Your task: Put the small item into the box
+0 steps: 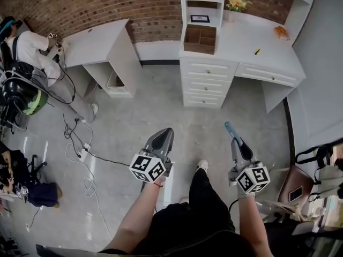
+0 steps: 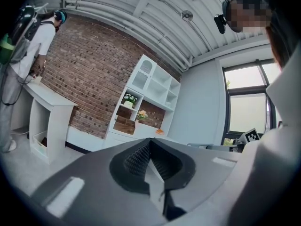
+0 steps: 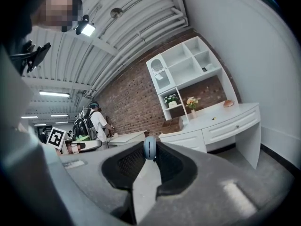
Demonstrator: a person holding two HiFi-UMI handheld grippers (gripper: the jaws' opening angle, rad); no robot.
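A: How do the tongs stand?

B: The right tongs [image 3: 149,156] are pinched onto a small blue item [image 3: 149,147], whose rounded end pokes up from the tips. The left tongs [image 2: 149,144] are closed to a thin seam with nothing between them.

A: And around them?

B: Both are held low in front of the person's legs, over bare floor [image 1: 161,106] and well apart from the desk [image 1: 241,42]. The box [image 1: 200,39], an open brown one with a divider, sits on the desk's left end, below the shelves [image 1: 203,7].

A: So which step is this?

B: Carrying, I'd say: the item is gripped but not yet delivered. The next move calls for closing in on the desk and bringing the right tongs over the box's open top. The pinch should be loosened only once the item is inside the walls. It's small and round-ended, so it could slip or roll if let go early. The left tongs look spare, though they might steady the box.

A: What does one view give that another doesn't?

B: The head view shows the stretch of floor left to cross and the box's compartments from above, but there the blue item [image 1: 229,126] is only a sliver. The right gripper view shows the grip plainly, with the box side-on. The head view also picks out a small yellow thing [image 1: 257,51] on the desk right of the box. Whether it matters to the task, I can't tell.
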